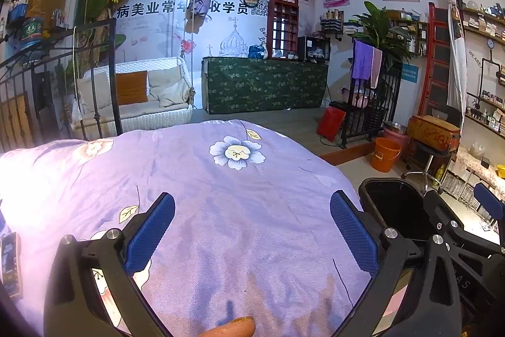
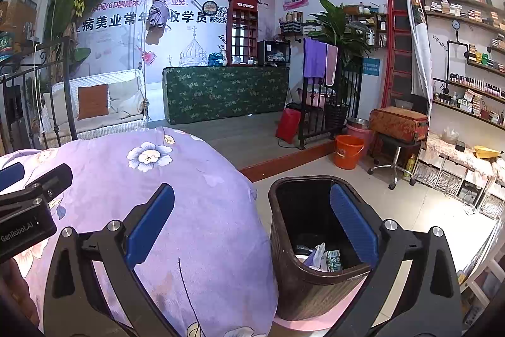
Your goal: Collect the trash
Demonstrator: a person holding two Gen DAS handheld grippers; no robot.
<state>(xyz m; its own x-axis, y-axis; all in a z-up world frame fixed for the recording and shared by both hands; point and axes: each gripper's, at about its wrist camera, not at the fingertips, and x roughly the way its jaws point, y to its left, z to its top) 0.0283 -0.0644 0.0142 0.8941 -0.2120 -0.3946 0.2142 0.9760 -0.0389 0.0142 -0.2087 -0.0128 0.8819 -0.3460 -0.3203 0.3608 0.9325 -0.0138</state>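
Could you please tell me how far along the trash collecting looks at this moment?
Some is done: crumpled paper and a small green carton lie in the dark brown woven bin. Nothing is in hand; the left tongs and right tongs are open and empty. No more trash shows on the lilac floral quilt.

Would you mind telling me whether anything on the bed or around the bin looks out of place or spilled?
Nothing stands out. The purple floral bedspread lies smooth with no litter showing between the open left tool or the open right tool. The dark bin stands upright beside the bed, its trash inside, nothing spilled around it.
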